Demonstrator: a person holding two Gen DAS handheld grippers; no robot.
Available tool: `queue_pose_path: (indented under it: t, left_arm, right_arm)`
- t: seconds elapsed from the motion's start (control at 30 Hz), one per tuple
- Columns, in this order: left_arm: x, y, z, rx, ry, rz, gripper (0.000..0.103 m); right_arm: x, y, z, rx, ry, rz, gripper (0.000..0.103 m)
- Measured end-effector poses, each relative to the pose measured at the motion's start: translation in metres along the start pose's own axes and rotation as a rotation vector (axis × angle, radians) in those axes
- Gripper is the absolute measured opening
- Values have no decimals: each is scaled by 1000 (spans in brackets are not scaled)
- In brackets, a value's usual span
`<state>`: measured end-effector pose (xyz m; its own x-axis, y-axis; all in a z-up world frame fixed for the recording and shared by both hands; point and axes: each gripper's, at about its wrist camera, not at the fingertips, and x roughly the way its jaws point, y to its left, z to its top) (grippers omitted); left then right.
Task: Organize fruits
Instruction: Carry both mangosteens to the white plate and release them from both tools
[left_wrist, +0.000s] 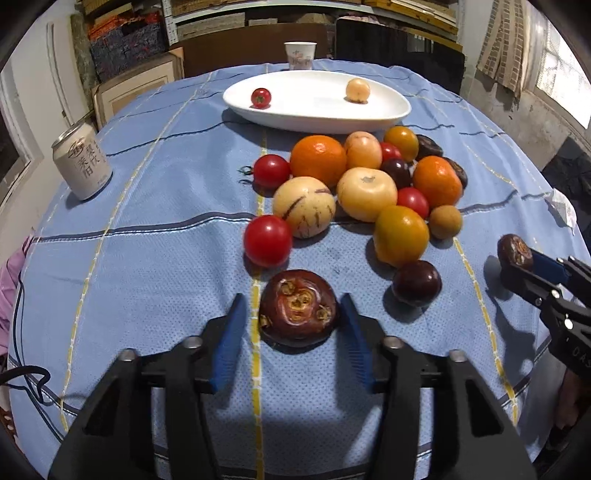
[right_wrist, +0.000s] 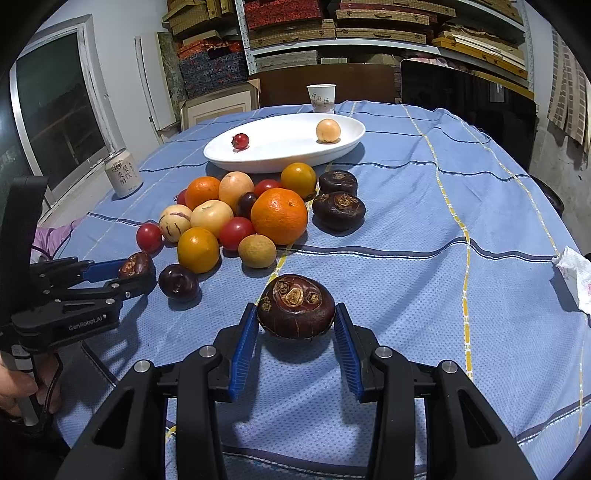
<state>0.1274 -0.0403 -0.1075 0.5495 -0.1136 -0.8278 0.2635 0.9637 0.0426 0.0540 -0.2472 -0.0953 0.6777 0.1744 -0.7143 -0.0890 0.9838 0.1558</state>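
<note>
A pile of fruit (left_wrist: 365, 184) (right_wrist: 236, 218) lies on the blue cloth in front of a white oval dish (left_wrist: 317, 114) (right_wrist: 280, 155), which holds a cherry tomato (left_wrist: 261, 98) and a pale round fruit (left_wrist: 357, 89). My left gripper (left_wrist: 295, 314) (right_wrist: 138, 271) has its blue pads around a dark brown water chestnut (left_wrist: 298, 310) (right_wrist: 135, 265), the right pad touching and a small gap at the left pad. My right gripper (right_wrist: 295, 317) (left_wrist: 517, 258) is shut on another water chestnut (right_wrist: 296, 306) (left_wrist: 514, 251).
A drink can (left_wrist: 82, 166) (right_wrist: 123, 172) stands at the left. A paper cup (left_wrist: 300, 55) (right_wrist: 321, 98) stands behind the dish. A crumpled tissue (right_wrist: 576, 273) lies at the right edge. Two more water chestnuts (right_wrist: 338, 203) sit right of the pile.
</note>
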Motion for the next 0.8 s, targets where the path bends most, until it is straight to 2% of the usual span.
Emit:
queue_pose_path:
  t: [0.03,0.1,0.13,0.17,0.2,0.23,0.37,0.57,0.8]
  left_arm:
    - [2,1,1,-4,13,-8,78]
    - [4,1,2,-5,20,-8,79]
    - [3,0,1,0,14,-4,77]
    - [2,0,1,0,6,-5,69]
    - [1,0,1,1,-3,-11,54]
    - [-1,-1,0,3,-12,-12,43]
    - [-12,0,-6,7,-48,-13,42]
    - [-45,2,-17,8,-98,-54,42]
    - [-86,4,-10,11,-212,-57,41]
  right_arm:
    - [0,0,0,0,-3,-1,42]
    - [-1,0,0,0,-8,-2,42]
    - [-1,0,0,1,-9,-1,42]
    - [-2,-1,-1,4,-9,2,42]
    - [-2,-1,-1,7,-10,5,42]
    - [-2,-2,-1,10,-9,8,42]
    - [-3,-2,-1,8,-12,11,42]
    - [-4,-2,-1,6,-21,17,42]
    - [-15,2,-1,-26,-65,46,42]
